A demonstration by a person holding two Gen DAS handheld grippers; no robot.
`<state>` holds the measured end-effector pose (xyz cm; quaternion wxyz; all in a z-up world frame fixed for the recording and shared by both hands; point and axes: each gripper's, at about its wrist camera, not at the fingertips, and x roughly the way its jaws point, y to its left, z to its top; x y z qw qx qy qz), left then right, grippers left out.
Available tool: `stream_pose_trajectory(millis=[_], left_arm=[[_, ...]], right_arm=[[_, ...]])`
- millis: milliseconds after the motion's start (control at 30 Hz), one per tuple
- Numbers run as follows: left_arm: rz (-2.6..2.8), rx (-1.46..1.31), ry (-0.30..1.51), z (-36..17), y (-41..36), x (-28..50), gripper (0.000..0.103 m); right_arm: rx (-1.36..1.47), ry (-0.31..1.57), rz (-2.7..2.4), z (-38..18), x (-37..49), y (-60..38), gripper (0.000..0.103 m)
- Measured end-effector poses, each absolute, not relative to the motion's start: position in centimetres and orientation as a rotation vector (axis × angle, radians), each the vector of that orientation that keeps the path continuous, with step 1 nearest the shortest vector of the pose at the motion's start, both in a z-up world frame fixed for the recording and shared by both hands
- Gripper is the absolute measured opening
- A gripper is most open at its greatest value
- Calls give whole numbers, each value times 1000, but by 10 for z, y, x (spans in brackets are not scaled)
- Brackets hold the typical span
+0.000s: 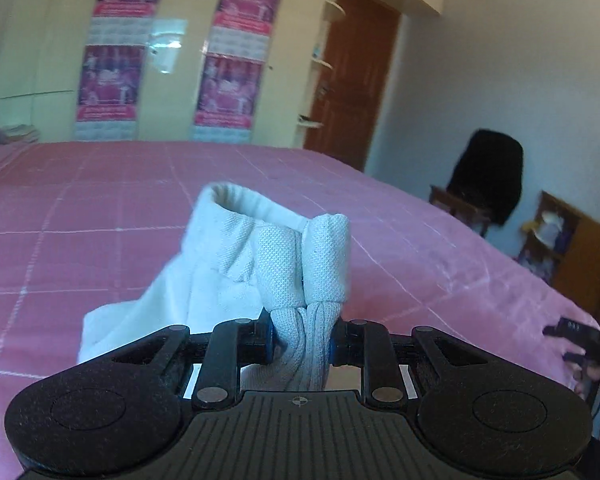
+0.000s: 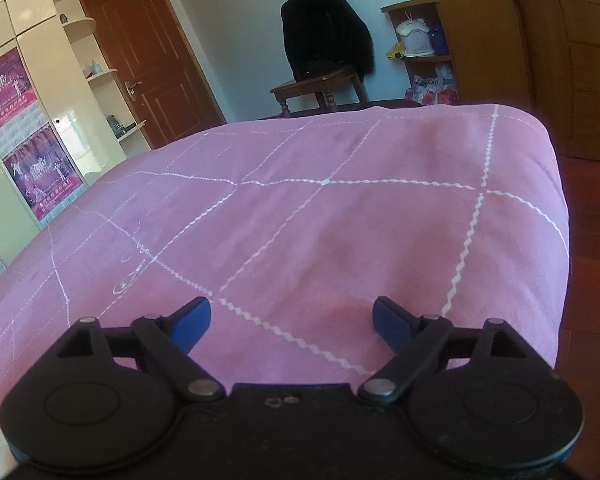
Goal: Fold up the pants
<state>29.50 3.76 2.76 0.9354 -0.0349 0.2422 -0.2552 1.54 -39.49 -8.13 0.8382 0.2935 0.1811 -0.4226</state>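
The left gripper point(image 1: 303, 340) was clamped on a bunched fold of the white pants point(image 1: 260, 264), which stood lifted above the pink bedspread point(image 1: 100, 208) — the elastic waistband curled open at the top. The right gripper point(image 2: 291, 322) hung over bare bedspread with its blue-padded fingers point(image 2: 192, 322) spread wide — nothing between them.

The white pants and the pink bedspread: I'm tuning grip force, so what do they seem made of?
The white pants look like soft knit, probably cotton: pique-like weave, ribbed cuffs pinched in the left gripper. The pink bedspread looks like smooth matte woven cloth with white zigzag stitching.
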Motion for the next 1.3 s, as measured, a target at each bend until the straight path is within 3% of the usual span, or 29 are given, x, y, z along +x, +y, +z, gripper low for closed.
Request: stream_pose_trajectory(millis=[167, 433, 500, 533, 567, 700, 967, 1167, 1300], left_arm=[[-567, 111, 578, 20, -41, 286, 23], [-619, 320, 641, -5, -101, 251, 27], [-681, 341, 677, -13, -113, 245, 54], [-727, 313, 691, -13, -115, 244, 81], [-763, 283, 694, -16, -118, 242, 96], [-783, 114, 641, -4, -108, 234, 98], [-457, -135, 461, 34, 24, 194, 98], [-109, -232, 470, 14, 161, 133, 98], [-69, -218, 536, -21, 186, 102, 98]], right_arm=[[642, 373, -879, -81, 15, -396, 90], [676, 356, -858, -82, 13, -401, 92], [681, 354, -856, -82, 13, -400, 92], [682, 353, -856, -82, 13, -400, 92], [683, 352, -857, -82, 13, -399, 92], [689, 342, -857, -82, 11, -399, 92], [723, 264, -861, -77, -11, -393, 92], [698, 233, -864, -69, -18, -379, 92], [660, 254, -861, -68, -11, -373, 92]])
